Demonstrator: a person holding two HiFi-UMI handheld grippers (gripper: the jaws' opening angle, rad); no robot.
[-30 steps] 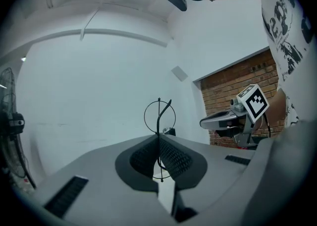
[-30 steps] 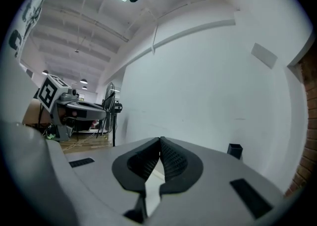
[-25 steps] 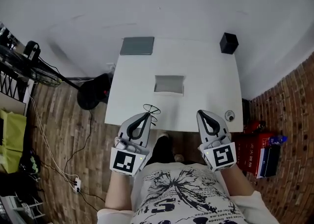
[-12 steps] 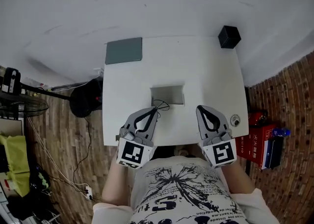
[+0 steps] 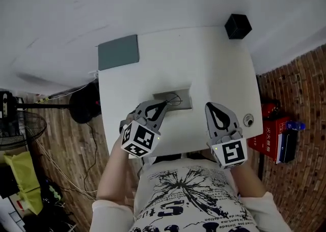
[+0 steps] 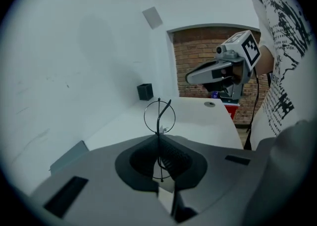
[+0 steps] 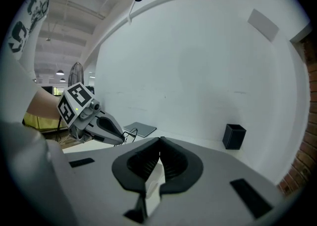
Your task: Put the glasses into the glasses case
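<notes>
Thin wire-framed glasses are pinched in my left gripper, which is shut on them. A round lens stands upright just past its jaw tips in the left gripper view. The glasses hang over the open grey glasses case in the middle of the white table. My right gripper hovers to the right of the case, shut, with nothing between its jaws. From the right gripper view, the left gripper and the glasses show at the left.
A black box stands at the table's far right corner. A flat grey pad lies at the far left corner. A small round object sits near the right edge. Red boxes lie on the floor at the right.
My left gripper has carried the glasses from the table's near edge forward and down to the case. The right gripper has moved forward a little beside it.
</notes>
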